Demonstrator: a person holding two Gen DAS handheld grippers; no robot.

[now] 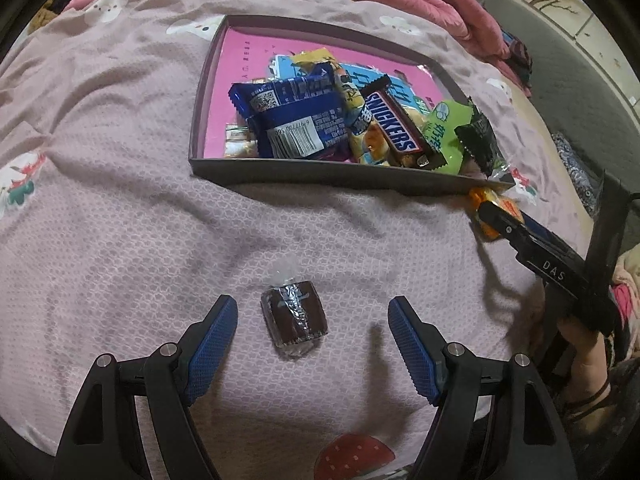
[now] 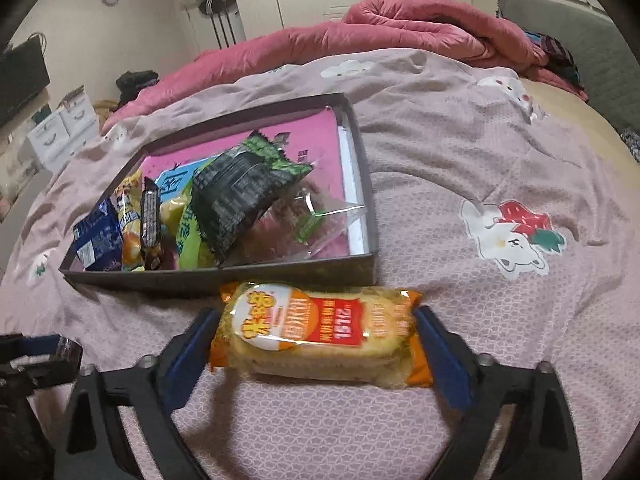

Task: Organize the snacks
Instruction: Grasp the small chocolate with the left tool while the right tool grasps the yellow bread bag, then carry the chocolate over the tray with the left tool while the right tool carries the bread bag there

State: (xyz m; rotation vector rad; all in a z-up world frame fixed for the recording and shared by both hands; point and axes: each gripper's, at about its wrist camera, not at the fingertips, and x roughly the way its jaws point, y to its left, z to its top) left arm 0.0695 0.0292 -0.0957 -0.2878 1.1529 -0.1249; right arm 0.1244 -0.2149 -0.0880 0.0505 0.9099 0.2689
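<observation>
A dark shallow box with a pink floor lies on the bed and holds several snacks, among them a blue packet and a Snickers bar. A small brown wrapped cake lies on the sheet between the fingers of my open left gripper, touching neither. My right gripper is shut on an orange-and-yellow bread packet and holds it just in front of the box's near wall. It also shows in the left wrist view at the box's right corner.
The pink patterned bedsheet covers the bed. A red quilt is bunched at the far side. A grey headboard stands to the right. Wardrobes and white drawers stand beyond the bed.
</observation>
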